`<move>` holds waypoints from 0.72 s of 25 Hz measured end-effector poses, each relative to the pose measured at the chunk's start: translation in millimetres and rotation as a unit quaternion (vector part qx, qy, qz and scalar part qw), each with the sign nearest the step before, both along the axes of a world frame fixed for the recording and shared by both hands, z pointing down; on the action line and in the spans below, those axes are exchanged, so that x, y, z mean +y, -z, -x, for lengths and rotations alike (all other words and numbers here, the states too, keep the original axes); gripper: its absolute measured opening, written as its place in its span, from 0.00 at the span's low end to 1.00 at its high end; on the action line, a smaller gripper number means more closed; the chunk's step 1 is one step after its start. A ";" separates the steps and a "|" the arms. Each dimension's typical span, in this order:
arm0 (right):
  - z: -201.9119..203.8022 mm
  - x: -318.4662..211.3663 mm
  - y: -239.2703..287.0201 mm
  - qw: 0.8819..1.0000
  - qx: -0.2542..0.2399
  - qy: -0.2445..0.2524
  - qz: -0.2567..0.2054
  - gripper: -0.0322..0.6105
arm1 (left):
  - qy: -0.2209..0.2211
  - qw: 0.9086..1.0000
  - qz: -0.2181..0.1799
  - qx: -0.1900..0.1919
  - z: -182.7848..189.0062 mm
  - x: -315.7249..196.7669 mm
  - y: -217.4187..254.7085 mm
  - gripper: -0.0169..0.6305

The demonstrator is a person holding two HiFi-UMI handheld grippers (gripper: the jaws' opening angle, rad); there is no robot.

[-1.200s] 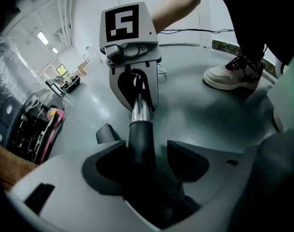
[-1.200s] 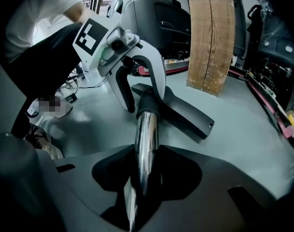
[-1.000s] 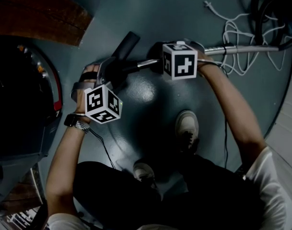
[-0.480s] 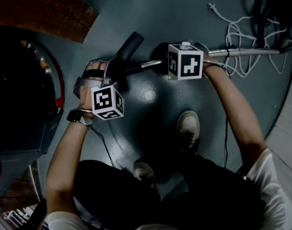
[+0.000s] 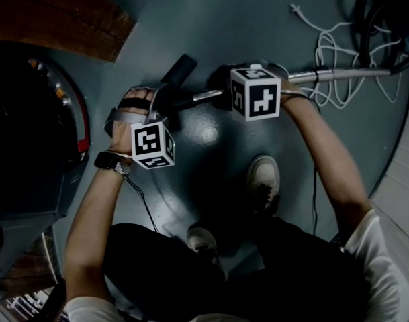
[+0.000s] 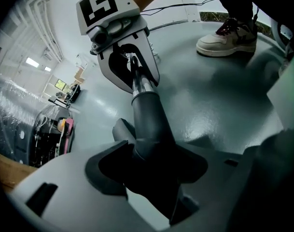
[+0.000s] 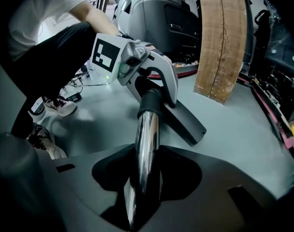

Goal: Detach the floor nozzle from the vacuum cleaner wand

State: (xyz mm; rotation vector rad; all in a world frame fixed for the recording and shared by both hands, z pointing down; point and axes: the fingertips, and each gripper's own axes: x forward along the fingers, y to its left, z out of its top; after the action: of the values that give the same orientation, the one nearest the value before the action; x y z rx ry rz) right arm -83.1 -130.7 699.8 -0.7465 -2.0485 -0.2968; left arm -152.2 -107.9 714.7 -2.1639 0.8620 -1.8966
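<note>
The head view is dim, and cubes and hands cover both sets of jaws there. The left gripper (image 6: pixel 154 178) has just been closing its jaws, and they now pinch the dark neck (image 6: pixel 149 120) of the nozzle (image 5: pixel 179 69). The right gripper (image 7: pixel 147 178) is clamped on the chrome wand (image 7: pixel 147 139), just beside the black collar where wand and neck are still joined. The nozzle lies on the floor (image 5: pixel 211 19) ahead of the person, its head partly hidden behind the left gripper. The floor is glossy grey-blue paint. A white cable (image 5: pixel 325 45) and a black hose (image 5: pixel 379 5) lie tangled at the wand's far end. A wooden board (image 5: pixel 56 19) and a dark machine (image 5: pixel 29 146), hard to make out, stand at the left
</note>
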 end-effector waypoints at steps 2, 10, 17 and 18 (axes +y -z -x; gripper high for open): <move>2.9 1.5 -0.5 1.000 -0.005 0.009 -0.013 0.30 | 0.003 1.000 0.020 0.002 0.8 4.4 -5.4 0.40; 6.3 -3.0 4.8 0.999 -0.021 0.011 -0.023 0.30 | 0.016 0.998 0.051 0.022 2.1 3.9 -2.5 0.40; 4.3 -1.3 5.0 0.999 -0.031 0.017 -0.024 0.30 | 0.026 0.998 0.054 0.031 1.3 4.9 0.2 0.40; 5.1 -1.2 6.6 0.999 -0.031 0.018 -0.025 0.30 | 0.026 0.998 0.055 0.030 1.7 5.1 0.0 0.40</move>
State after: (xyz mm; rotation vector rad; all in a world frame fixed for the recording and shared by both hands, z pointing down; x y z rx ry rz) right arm -88.2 -131.9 693.2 -0.7531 -2.0802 -0.3957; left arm -153.9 -102.7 714.7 -2.2944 0.8506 -1.9570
